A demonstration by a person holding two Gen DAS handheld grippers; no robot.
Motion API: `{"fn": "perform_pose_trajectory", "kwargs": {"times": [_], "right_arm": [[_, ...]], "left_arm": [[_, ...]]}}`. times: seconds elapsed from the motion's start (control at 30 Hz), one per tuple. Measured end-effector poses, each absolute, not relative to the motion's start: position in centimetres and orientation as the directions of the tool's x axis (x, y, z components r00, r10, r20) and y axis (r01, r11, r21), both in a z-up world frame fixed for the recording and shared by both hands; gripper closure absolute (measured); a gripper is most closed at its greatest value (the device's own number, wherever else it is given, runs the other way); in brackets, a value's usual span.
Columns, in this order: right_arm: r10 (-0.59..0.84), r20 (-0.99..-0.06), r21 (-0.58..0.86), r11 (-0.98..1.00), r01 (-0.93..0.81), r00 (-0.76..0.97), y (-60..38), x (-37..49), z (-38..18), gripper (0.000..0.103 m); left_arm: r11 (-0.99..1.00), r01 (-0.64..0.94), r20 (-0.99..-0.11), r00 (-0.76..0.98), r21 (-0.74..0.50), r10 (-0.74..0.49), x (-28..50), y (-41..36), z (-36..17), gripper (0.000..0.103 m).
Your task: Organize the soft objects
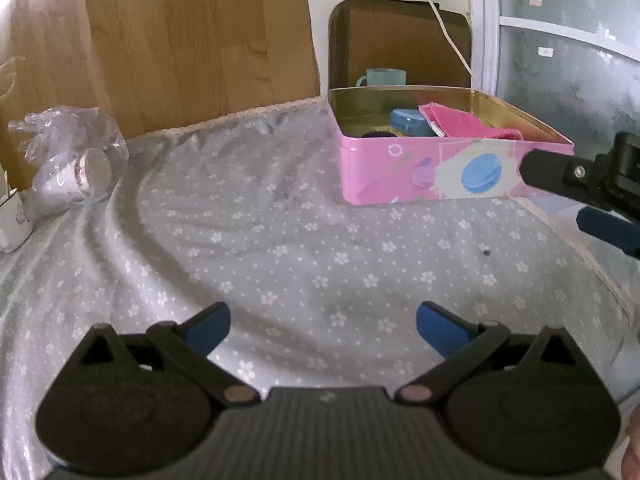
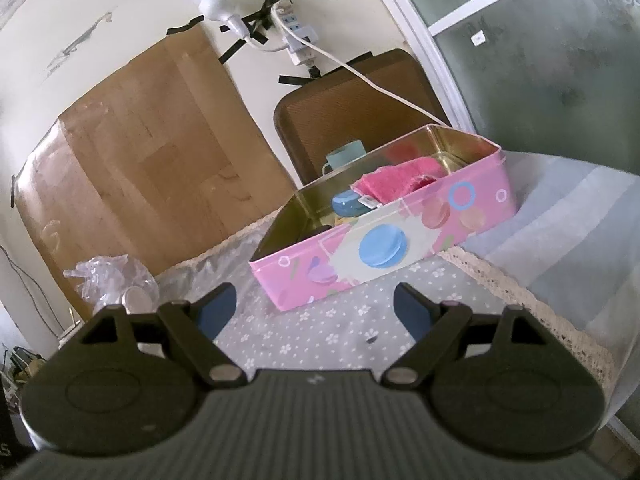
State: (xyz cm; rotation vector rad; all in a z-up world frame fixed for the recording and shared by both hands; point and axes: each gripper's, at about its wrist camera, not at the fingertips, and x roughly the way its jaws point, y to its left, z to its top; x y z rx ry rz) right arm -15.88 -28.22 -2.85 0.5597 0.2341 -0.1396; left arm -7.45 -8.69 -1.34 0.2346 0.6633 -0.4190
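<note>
A pink tin box (image 1: 420,172) with macaron pictures stands open on the grey flowered cloth (image 1: 280,248). Inside it lie a pink towel (image 1: 468,122), a blue rounded object (image 1: 410,122) and a dark item. The box also shows in the right wrist view (image 2: 360,256), with the pink towel (image 2: 400,184) and blue object (image 2: 348,204) in it. My left gripper (image 1: 322,326) is open and empty, low over the cloth in front of the box. My right gripper (image 2: 314,308) is open and empty, just before the box; it shows at the right edge of the left wrist view (image 1: 580,196).
A crumpled clear plastic bag (image 1: 68,152) with a small cup in it lies at the left. A teal mug (image 1: 382,78) stands behind the box before a brown chair back (image 1: 400,40). A wood-pattern board (image 1: 180,40) leans on the wall. The table's lace edge (image 2: 520,292) runs at the right.
</note>
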Motion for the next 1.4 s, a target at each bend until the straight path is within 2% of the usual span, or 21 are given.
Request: {"fn": "perform_pose_trajectory", "kwargs": {"times": [0.47,1.4], "right_arm": [[-0.073,-0.263,0.505,0.839,0.202,0.962,-27.9,-16.0,-3.1,0.015],[-0.085,-0.268,0.498,0.84,0.213,0.96,-27.1,-16.0,-3.0,0.014]], "left_arm": [[0.887,0.444,-0.638,0.722,0.129,-0.268,-7.6,-8.9,-1.8,0.0],[0.891,0.426,-0.657,0.719,0.158,-0.227,-7.4,-8.9,-2.2,0.0]]}}
